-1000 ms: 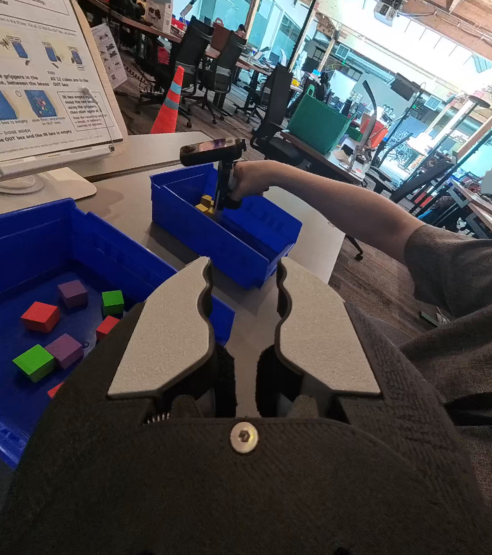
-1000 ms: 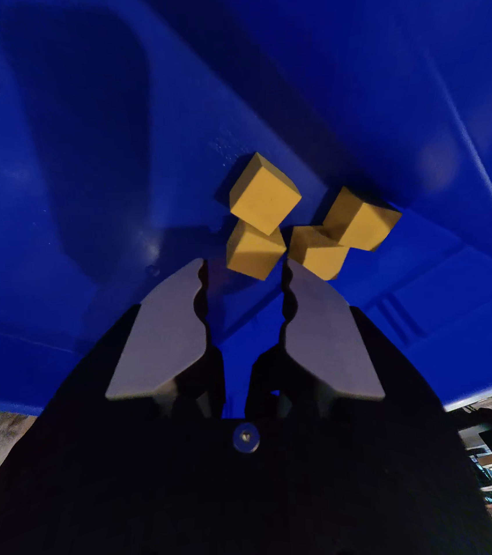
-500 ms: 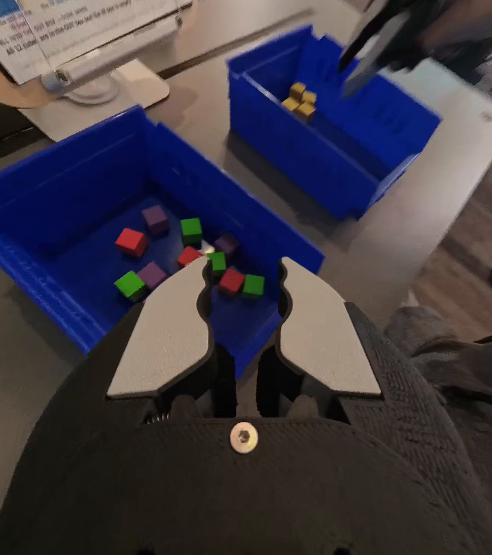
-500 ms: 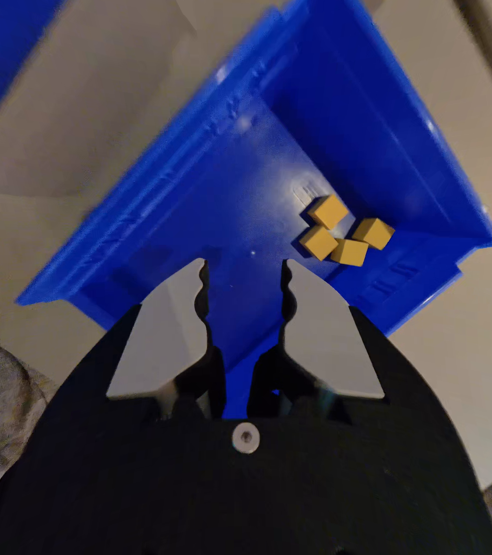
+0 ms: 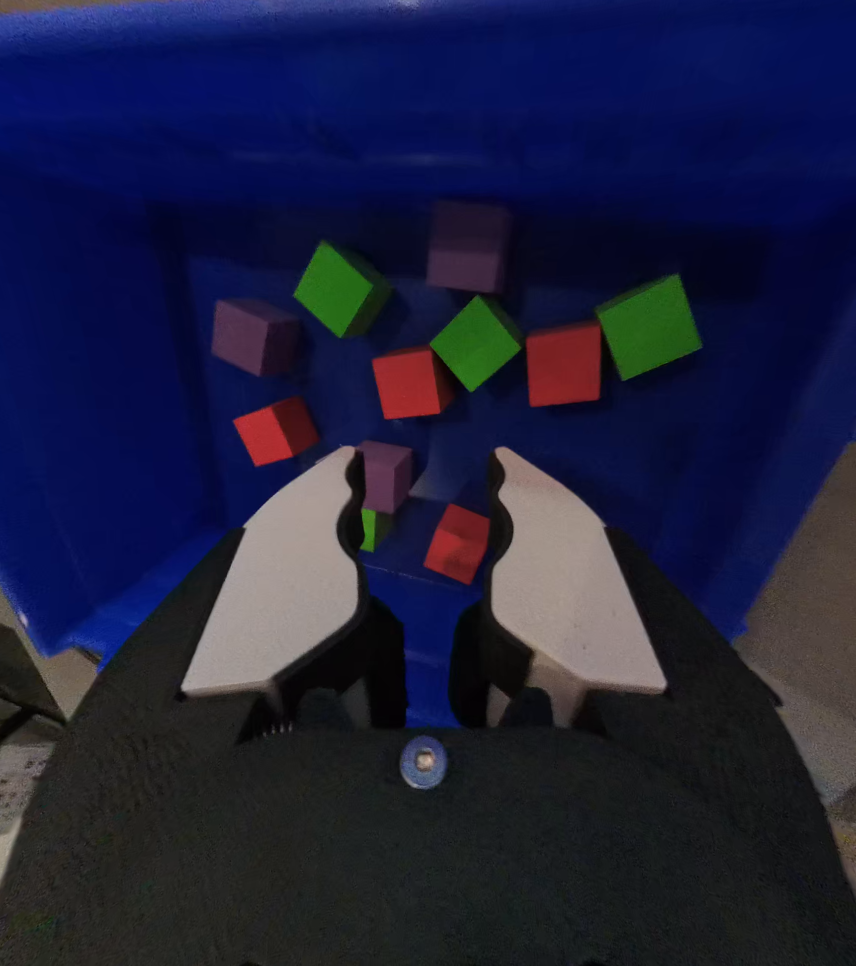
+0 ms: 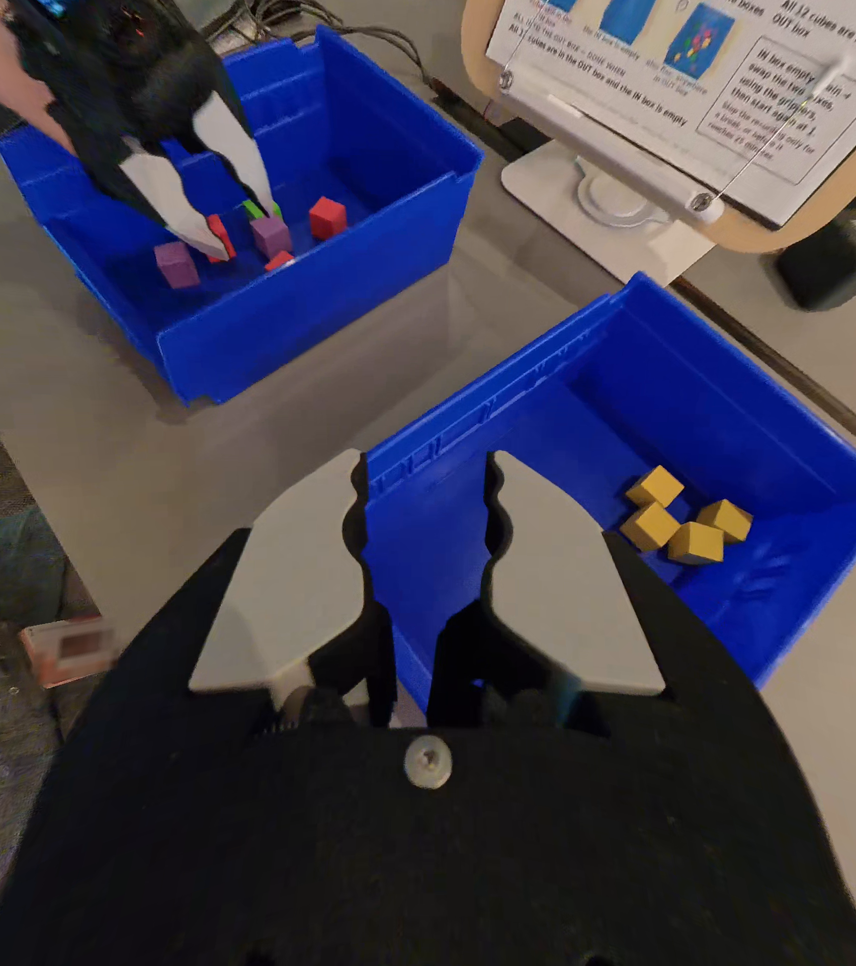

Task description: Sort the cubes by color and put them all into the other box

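My left gripper point(image 5: 423, 460) is open and low inside a blue bin point(image 5: 76, 366) of several red, green and purple cubes. A purple cube point(image 5: 386, 475) lies by its left fingertip and a red cube point(image 5: 457, 543) by its right finger; neither is gripped. The right wrist view shows this gripper point(image 6: 245, 230) in that bin point(image 6: 285, 334), one finger touching a red cube point(image 6: 219, 235). My right gripper point(image 6: 423, 460) is open and empty above the near wall of a second blue bin point(image 6: 729, 407), which holds several yellow cubes point(image 6: 676, 517) at its right end.
Both bins stand on a grey table point(image 6: 258, 460). A printed sheet on a white stand point(image 6: 598, 198) is at the back right. Cables point(image 6: 269, 15) run behind the left bin. A small pinkish object point(image 6: 70, 653) lies on the carpet to the left.
My left gripper has come down from above the table into the bin of mixed cubes. My right gripper has risen out of the yellow-cube bin and drawn back over its near wall.
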Motion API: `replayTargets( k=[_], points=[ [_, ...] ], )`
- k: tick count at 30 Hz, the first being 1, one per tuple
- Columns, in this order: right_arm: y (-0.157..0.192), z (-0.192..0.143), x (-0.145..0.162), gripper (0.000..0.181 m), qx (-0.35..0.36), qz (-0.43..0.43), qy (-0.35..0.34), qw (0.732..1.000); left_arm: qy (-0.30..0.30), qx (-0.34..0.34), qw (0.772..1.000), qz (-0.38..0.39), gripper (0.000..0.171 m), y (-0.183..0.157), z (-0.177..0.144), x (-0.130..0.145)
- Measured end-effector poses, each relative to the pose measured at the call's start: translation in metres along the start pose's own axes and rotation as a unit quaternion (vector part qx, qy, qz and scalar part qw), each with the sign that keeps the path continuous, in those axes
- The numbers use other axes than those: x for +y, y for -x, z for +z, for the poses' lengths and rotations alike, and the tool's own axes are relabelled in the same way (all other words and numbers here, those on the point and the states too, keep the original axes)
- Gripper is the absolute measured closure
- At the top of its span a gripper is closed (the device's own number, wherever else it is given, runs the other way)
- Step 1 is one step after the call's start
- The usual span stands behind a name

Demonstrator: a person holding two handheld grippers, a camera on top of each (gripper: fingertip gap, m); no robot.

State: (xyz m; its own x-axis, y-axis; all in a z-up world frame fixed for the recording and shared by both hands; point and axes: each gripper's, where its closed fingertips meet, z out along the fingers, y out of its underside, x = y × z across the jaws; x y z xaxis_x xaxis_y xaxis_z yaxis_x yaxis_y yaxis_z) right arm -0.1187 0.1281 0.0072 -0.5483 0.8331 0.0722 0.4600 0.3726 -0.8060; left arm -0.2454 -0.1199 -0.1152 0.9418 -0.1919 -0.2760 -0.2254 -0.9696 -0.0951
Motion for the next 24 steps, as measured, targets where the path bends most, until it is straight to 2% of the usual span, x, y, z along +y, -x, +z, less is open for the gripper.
replayTargets(
  k=[3,11,16,21,22,24],
  points=[
    [0.003,0.002,0.008,0.139,-0.004,0.010,0.000,1.000,0.009,0.031,0.999,0.019,0.126,0.001,0.016,-0.003],
    [0.007,0.007,0.012,0.140,-0.011,0.016,-0.006,1.000,0.047,0.070,0.996,-0.005,0.126,0.005,0.045,0.000],
    [0.012,0.011,0.011,0.141,-0.019,0.011,-0.007,1.000,0.031,0.090,0.995,-0.014,0.140,0.002,0.049,-0.007],
    [0.025,0.021,0.013,0.144,-0.037,0.006,-0.006,0.999,0.031,0.085,0.995,-0.048,0.141,0.007,0.048,-0.005],
    [0.030,0.023,0.012,0.146,-0.044,-0.002,-0.010,0.999,0.019,0.083,0.994,-0.066,0.141,0.009,0.044,-0.006],
    [0.045,0.031,0.010,0.148,-0.060,-0.035,-0.022,0.997,-0.043,0.091,0.988,-0.117,0.142,0.011,0.030,-0.015]
  ],
)
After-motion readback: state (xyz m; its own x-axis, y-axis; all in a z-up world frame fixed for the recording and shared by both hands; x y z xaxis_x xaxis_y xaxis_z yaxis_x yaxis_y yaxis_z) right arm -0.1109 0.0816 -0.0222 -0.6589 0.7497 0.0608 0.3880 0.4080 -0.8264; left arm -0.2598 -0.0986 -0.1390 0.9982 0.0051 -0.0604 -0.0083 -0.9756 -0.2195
